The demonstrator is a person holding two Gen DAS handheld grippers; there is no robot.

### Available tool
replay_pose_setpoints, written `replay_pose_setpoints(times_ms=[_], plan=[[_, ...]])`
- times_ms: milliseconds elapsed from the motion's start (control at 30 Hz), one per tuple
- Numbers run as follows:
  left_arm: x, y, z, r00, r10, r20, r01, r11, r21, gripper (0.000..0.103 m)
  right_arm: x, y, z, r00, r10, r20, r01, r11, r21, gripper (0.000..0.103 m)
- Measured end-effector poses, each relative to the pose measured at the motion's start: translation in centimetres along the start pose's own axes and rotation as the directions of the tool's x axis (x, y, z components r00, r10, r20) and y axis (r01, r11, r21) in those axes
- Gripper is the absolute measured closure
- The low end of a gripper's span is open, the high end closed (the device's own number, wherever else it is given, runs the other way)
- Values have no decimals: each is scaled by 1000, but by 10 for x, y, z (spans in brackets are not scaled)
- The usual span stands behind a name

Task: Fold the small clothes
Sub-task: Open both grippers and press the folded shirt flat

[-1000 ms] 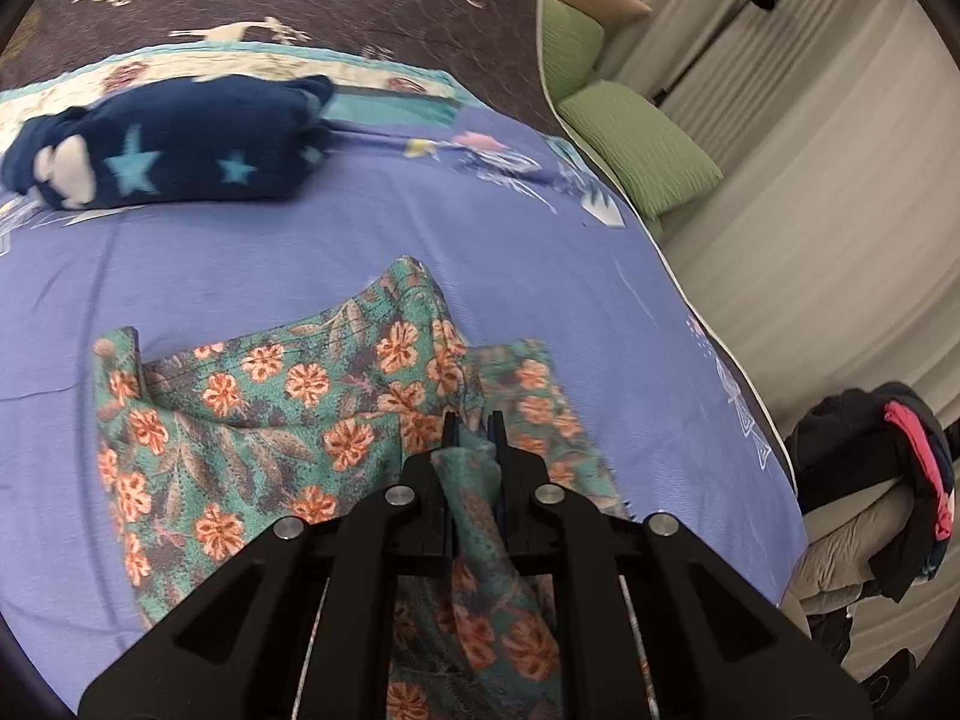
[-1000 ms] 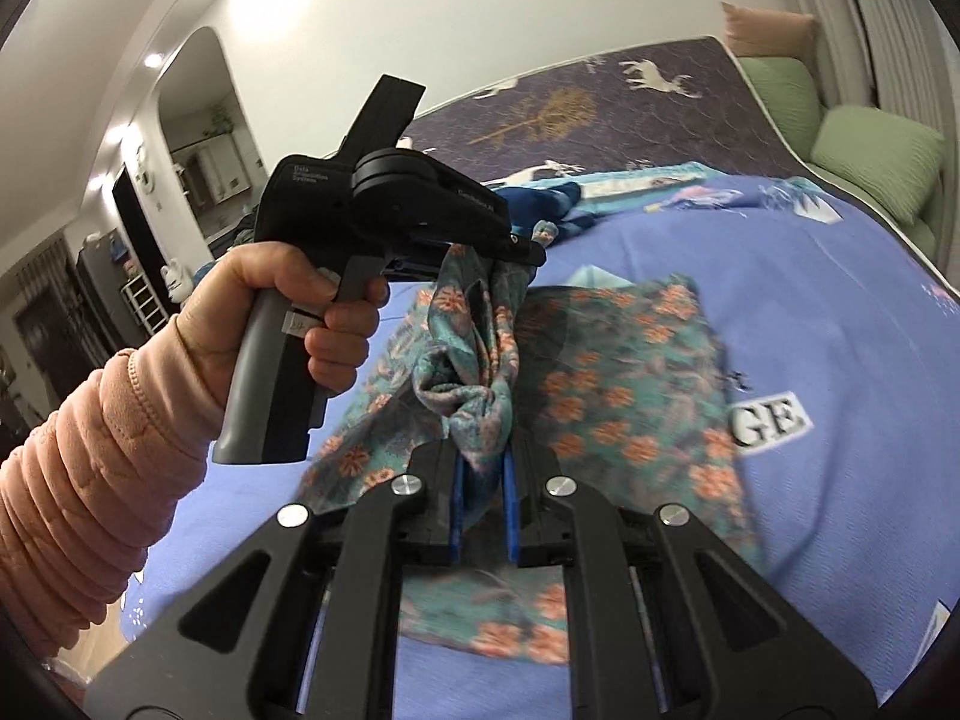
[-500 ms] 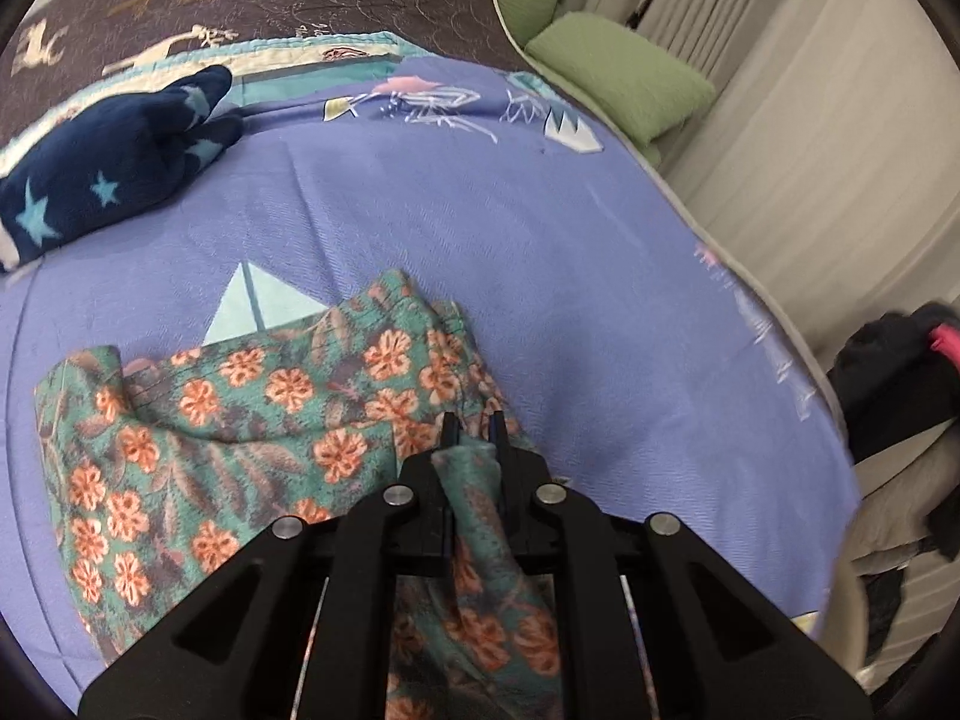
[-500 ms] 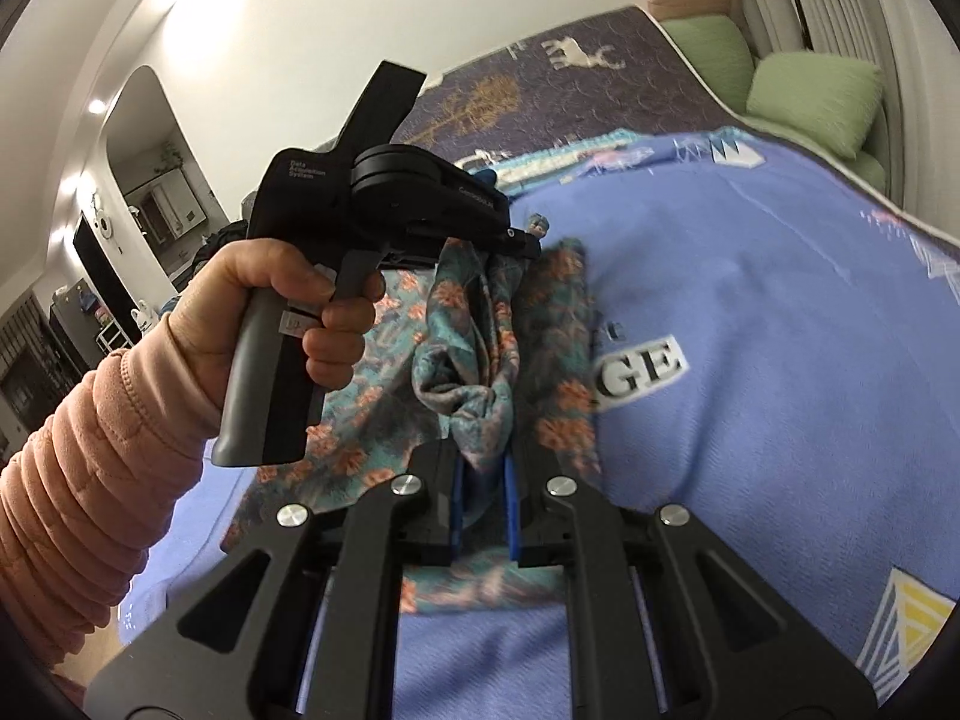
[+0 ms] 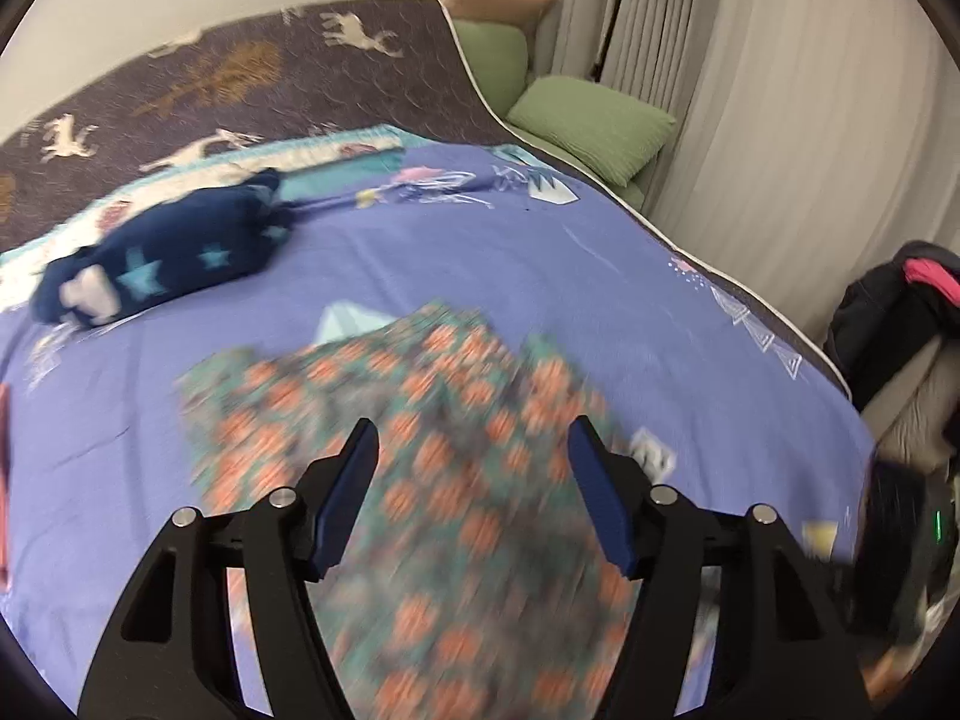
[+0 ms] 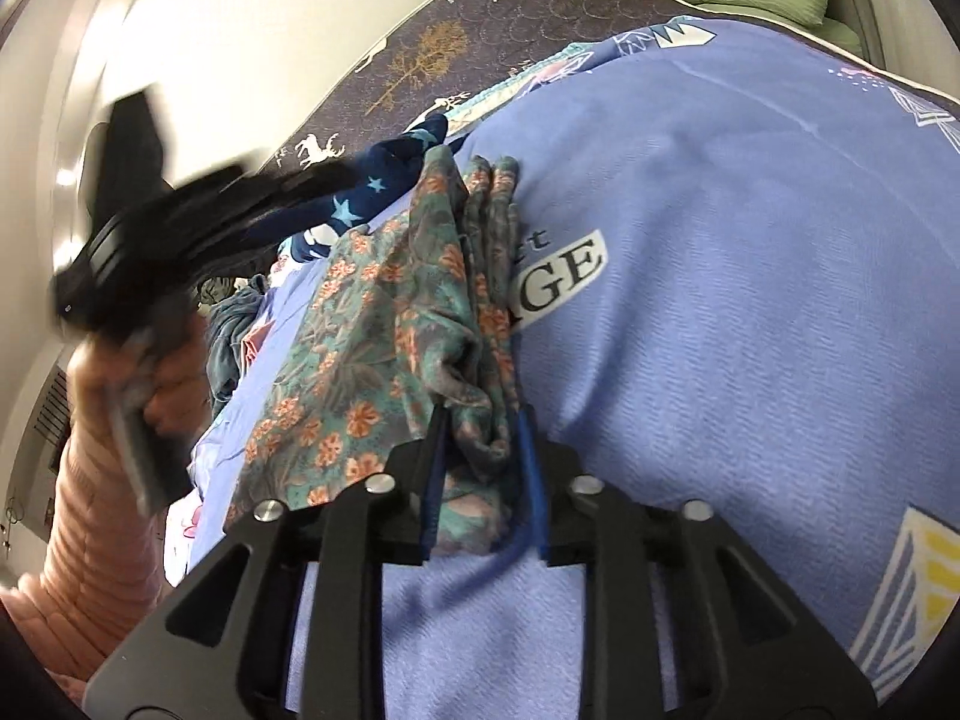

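A teal floral garment (image 5: 432, 480) with orange flowers lies folded on the blue bedspread (image 5: 480, 264). My left gripper (image 5: 474, 450) is wide open above it and holds nothing; the view is blurred by motion. In the right wrist view the garment (image 6: 384, 336) lies bunched, with a fold of its edge between the fingers of my right gripper (image 6: 483, 420), whose jaws stand a little apart around the cloth. The left gripper (image 6: 156, 222) shows there as a dark blur at the left, above the garment.
A folded navy star-print garment (image 5: 162, 264) lies at the far left of the bed. Green pillows (image 5: 588, 120) sit at the far right by the curtains. A pile of dark clothes (image 5: 900, 324) sits off the bed's right side.
My left gripper has let go of the floral garment, opened wide and lifted away. My right gripper's jaws have parted slightly around the cloth, and the garment has dropped onto the bed.
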State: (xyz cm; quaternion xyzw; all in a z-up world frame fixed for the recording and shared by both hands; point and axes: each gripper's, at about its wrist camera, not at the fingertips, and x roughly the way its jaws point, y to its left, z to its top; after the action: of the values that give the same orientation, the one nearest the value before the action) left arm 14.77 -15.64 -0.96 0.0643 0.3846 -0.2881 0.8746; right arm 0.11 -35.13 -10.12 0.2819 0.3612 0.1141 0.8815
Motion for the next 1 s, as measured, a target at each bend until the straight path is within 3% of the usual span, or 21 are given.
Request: replay_pose_setpoints(times_ms=[67,233,433,500,533,633,800,867,900,1000], plan=[[-27,10,-28,999,35,19,-35,999,-5,27,-3,-1,0,1000,3,-2,-3,1000,1,77],[-77,22,-96,994,106,31,-106,994,9,27,-14,5,-2,1000,5,5,-5,1000,-9,76],[-88,8,-152,996,87,-13,-86,995,59,27,-24,17,-5,999,-52,16,53,997,-65,60],[-81,0,-162,992,122,-14,-120,987,105,27,-22,27,-5,998,-56,10,57,993,-108,56],[-77,-2,-164,989,148,-17,-145,982,117,26,-20,33,-5,997,-76,16,78,988,-136,57],[-67,-3,-170,973,231,-13,-227,965,129,27,-15,49,-5,984,-171,46,177,963,-205,97],[-69,13,-172,960,279,-9,-278,959,48,28,-49,63,3,991,-65,114,85,980,-178,100],[-71,18,-177,964,266,-13,-266,964,32,32,-51,59,5,987,-114,109,132,976,-175,103],[-72,20,-179,966,257,-13,-256,966,22,35,-47,50,5,979,-179,97,192,968,-159,103],[-74,21,-181,972,237,-4,-237,972,-7,43,-39,23,0,980,-195,26,197,977,-81,100]])
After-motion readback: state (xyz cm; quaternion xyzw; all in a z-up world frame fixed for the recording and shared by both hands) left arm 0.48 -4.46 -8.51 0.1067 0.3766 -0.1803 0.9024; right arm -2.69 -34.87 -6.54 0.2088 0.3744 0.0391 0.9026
